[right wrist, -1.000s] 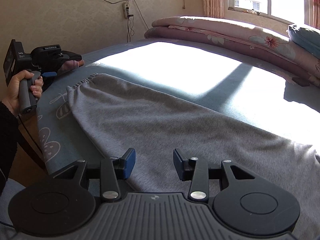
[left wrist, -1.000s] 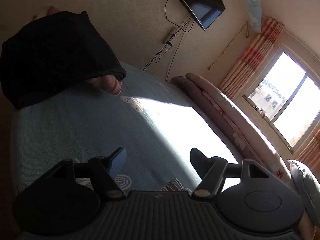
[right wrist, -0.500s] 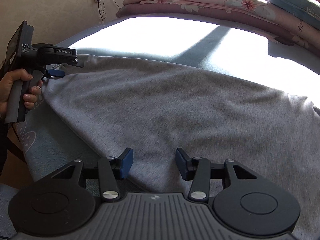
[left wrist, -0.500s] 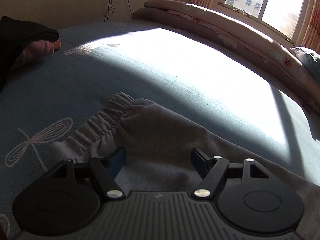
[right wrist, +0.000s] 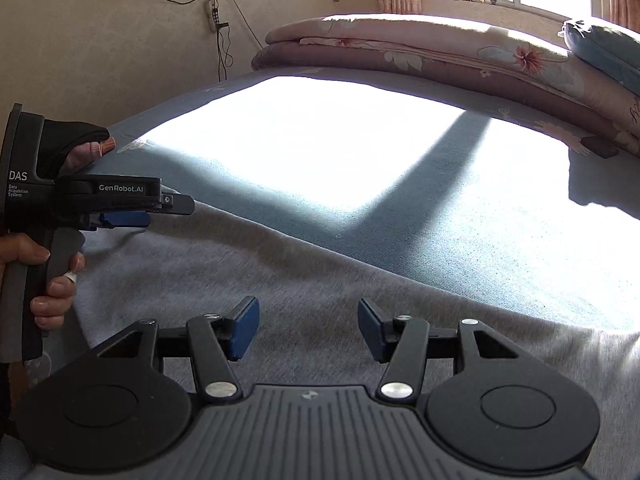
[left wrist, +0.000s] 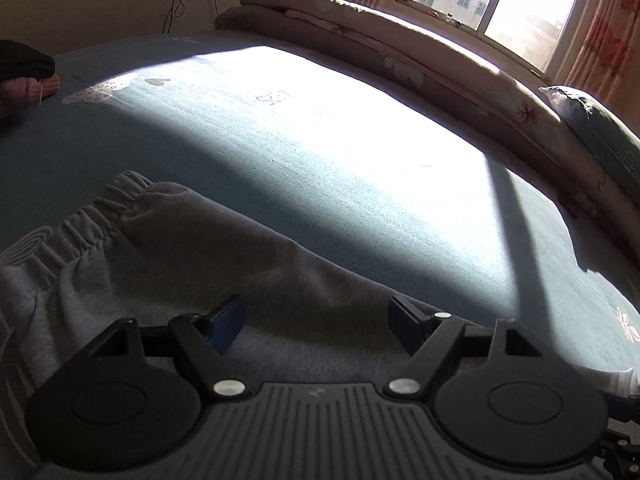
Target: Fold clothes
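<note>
Grey sweatpants [left wrist: 168,248] lie flat on the blue bedsheet [left wrist: 320,152], their elastic waistband [left wrist: 76,232] at the left in the left wrist view. They also fill the lower part of the right wrist view [right wrist: 320,280]. My left gripper [left wrist: 316,320] is open and empty, low over the pants near the waistband; it also shows at the left of the right wrist view [right wrist: 160,210]. My right gripper [right wrist: 308,328] is open and empty, just above the grey fabric further along the pants.
A rolled floral quilt [right wrist: 440,56] and a pillow [right wrist: 604,48] lie along the bed's far side under the window [left wrist: 500,8]. A dark garment [left wrist: 24,64] sits at the bed's far left corner. The wall holds hanging cables [right wrist: 220,28].
The left gripper swung down from facing the wall and now hovers over the waistband. The right gripper has tilted back up after dipping towards the pants. Both stay open.
</note>
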### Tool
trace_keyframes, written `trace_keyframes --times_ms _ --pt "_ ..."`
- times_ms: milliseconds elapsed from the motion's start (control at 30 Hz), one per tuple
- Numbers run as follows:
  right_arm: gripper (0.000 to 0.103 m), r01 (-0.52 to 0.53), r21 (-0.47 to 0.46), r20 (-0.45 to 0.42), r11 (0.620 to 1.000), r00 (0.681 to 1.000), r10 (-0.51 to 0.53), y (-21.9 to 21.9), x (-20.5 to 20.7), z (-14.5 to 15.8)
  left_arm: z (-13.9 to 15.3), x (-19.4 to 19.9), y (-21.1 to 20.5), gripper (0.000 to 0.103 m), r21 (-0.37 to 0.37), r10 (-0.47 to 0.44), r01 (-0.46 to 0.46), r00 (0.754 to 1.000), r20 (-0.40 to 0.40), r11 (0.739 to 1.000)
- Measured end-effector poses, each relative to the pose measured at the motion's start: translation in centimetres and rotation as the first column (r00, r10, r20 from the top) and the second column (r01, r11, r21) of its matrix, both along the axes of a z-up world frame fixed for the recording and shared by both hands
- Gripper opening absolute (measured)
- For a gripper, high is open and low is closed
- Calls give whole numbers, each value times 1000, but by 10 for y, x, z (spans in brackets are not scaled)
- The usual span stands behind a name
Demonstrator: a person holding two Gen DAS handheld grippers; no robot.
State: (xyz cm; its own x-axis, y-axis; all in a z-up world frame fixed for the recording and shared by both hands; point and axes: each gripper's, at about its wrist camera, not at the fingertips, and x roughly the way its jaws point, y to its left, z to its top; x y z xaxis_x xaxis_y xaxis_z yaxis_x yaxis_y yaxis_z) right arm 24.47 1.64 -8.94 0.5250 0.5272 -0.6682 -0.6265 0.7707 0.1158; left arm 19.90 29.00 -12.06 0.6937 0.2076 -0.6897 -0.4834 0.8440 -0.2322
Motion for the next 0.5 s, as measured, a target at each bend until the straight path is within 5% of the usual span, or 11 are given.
trace_keyframes --times_ms 67,167,233,367,500 --pt "60 -2 -25 -18 1000 1000 1 14 13 -17 0 -8 12 79 35 72 -72 997 -4 997" --pt "82 -46 -35 24 998 999 47 32 15 -31 1 -18 27 79 51 145 -144 989 -15 988" --pt "81 -57 -92 45 994 997 61 48 13 -23 3 -23 34 79 11 154 -154 988 2 988" --pt "80 -178 -37 117 983 977 181 70 -1 2 8 -21 31 79 56 176 -175 984 -4 983" --pt "81 -224 -36 11 974 975 224 104 19 -18 7 -18 38 79 26 175 -175 985 9 984"
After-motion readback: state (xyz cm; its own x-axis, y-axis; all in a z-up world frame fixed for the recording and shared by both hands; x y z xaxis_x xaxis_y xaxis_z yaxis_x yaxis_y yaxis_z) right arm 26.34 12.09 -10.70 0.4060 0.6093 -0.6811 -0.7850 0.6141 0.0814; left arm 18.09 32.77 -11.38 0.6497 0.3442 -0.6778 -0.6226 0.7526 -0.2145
